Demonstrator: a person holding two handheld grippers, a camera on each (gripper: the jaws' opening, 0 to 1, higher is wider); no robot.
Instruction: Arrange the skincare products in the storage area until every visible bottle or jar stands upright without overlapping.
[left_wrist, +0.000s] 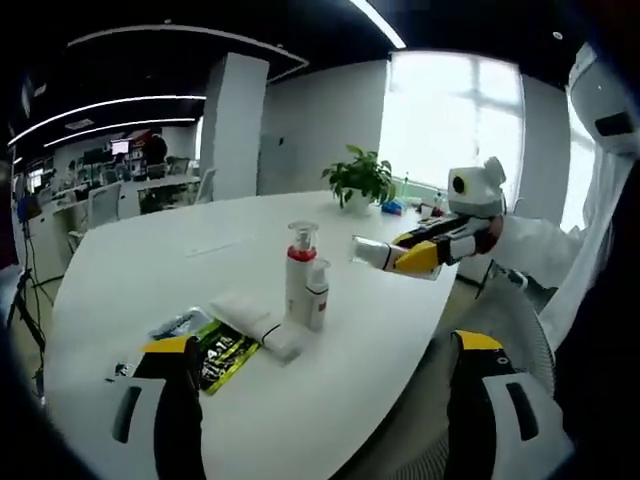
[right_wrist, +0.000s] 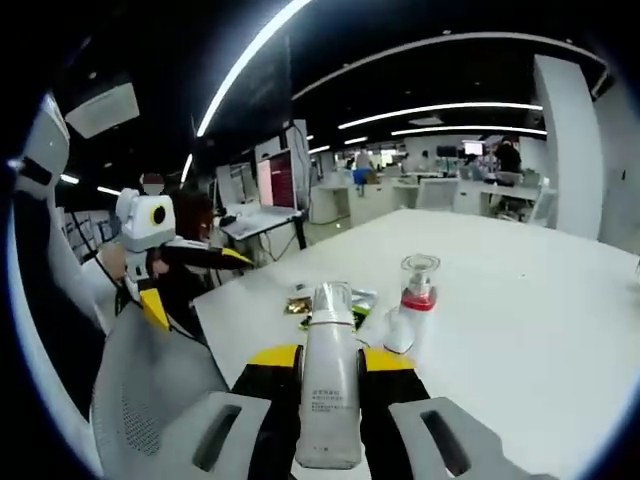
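My right gripper is shut on a white bottle, held lying along its jaws above the table edge. In the left gripper view the same gripper comes in from the right with that bottle pointing left. A tall bottle with a red collar and clear cap stands upright on the white table, with a smaller white bottle upright against it. Both also stand ahead in the right gripper view: tall bottle, small bottle. My left gripper is wide open, holding nothing, near the table edge.
A white tube lies flat beside green-black sachets. A potted plant stands at the table's far side. A grey mesh chair sits by the table edge. Office desks and people fill the background.
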